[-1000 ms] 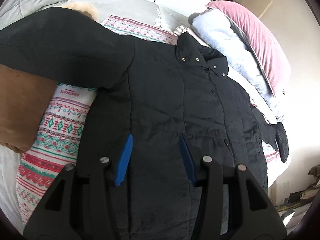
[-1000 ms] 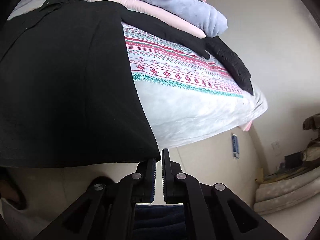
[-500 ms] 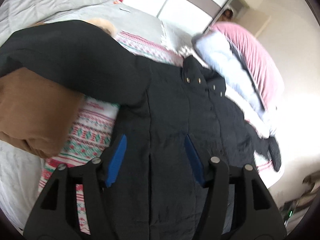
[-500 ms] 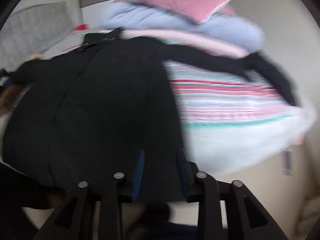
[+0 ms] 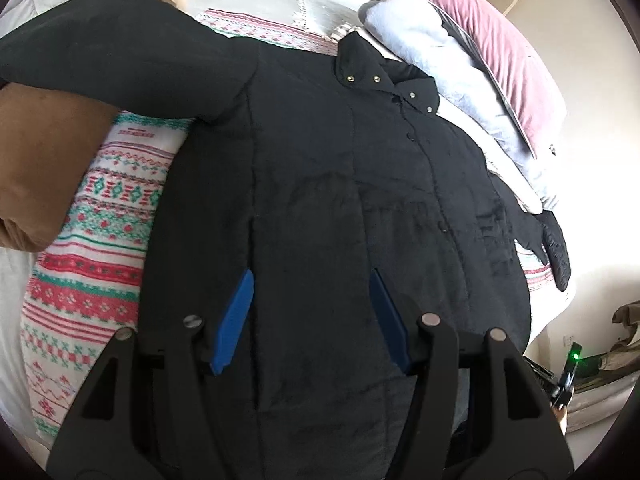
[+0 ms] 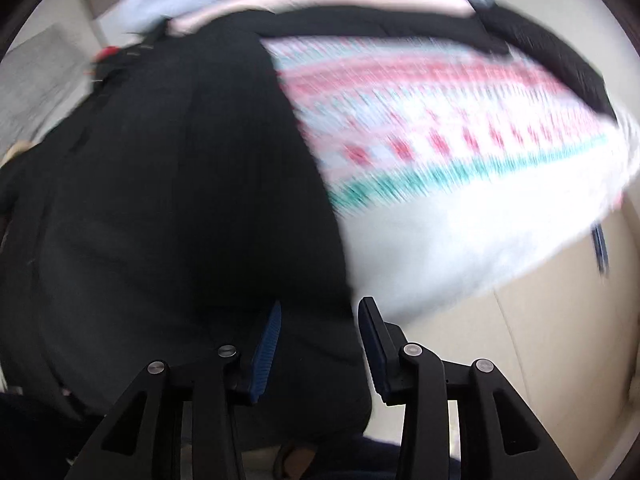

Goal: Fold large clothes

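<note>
The big black coat (image 5: pixel 340 184) is lying soft and floppy, probably heavy; grab near its collar (image 5: pixel 384 76). The left gripper (image 5: pixel 312 300) is spread wide, holding nothing. The right gripper (image 6: pixel 318 328) is opening, pinching nothing.

Black coat (image 5: pixel 340 184) is spread flat on patterned blanket (image 5: pixel 92 280), collar at 12 o'clock. Left tongs (image 5: pixel 312 292) are held apart above its lower front, nothing gripped. Brown cushion (image 5: pixel 40 168) is seen at 9 o'clock, pink pillow (image 5: pixel 516 52) at 2.

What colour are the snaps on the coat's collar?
Gold-coloured metal snaps on the black quilted coat; clearest in the left wrist view.
</note>
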Demonstrator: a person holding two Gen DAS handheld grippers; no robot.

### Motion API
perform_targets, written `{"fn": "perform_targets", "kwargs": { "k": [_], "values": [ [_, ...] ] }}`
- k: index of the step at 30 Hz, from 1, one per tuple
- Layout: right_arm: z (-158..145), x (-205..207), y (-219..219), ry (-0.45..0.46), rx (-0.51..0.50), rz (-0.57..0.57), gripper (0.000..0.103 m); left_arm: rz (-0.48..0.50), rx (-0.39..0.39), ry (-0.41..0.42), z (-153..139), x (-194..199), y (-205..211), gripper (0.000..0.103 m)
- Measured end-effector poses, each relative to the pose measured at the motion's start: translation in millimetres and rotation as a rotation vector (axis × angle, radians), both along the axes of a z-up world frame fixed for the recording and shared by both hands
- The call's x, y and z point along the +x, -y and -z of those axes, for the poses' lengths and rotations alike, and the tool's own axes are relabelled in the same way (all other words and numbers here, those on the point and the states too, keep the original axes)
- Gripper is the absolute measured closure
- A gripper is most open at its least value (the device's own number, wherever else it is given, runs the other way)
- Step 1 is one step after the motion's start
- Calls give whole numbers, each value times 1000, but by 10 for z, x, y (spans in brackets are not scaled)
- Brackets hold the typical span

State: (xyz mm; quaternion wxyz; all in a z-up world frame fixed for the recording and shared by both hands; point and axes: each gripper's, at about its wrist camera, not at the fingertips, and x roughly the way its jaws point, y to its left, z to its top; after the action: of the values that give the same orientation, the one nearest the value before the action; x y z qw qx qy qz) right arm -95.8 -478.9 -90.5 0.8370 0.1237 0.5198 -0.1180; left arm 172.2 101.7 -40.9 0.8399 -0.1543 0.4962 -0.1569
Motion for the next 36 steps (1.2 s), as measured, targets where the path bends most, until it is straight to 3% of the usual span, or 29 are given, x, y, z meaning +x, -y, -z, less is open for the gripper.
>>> {"fn": "perform_targets", "kwargs": {
  "k": [4,6,8,10,11,15,19,26,31,32,33,35,36],
  "values": [
    [-455,-130,-14,118,6,9,62,24,33,54,-131,-1,221,41],
    [-722,-135,156,204,126,48,59,48,49,74,-196,29,360,41],
    [-954,-113,580,327,378,146,55,40,62,97,-268,74,441,40],
    [-1125,-89,875,415,540,248,48,6,66,130,-330,143,502,29],
    [-1156,-57,1078,447,567,311,47,-15,68,135,-328,193,527,21],
    [-993,365,1806,499,564,416,47,-42,83,81,-173,378,616,21],
    [-586,757,2356,463,697,547,47,-123,112,34,-24,621,541,21],
    [-116,1099,2988,373,512,742,47,-265,107,-14,172,1014,362,21],
    [-10,1372,3098,455,437,717,50,-274,107,-36,255,1118,412,21],
    [1,1427,3106,440,393,711,68,-270,107,-42,274,1128,433,21],
    [54,1542,3153,421,365,705,92,-267,108,-47,286,1137,443,21],
    [69,1637,3232,414,370,711,94,-258,107,-63,317,1150,458,21],
    [-61,1666,3225,440,345,705,95,-260,101,-69,322,1154,450,21]
  ]
}}
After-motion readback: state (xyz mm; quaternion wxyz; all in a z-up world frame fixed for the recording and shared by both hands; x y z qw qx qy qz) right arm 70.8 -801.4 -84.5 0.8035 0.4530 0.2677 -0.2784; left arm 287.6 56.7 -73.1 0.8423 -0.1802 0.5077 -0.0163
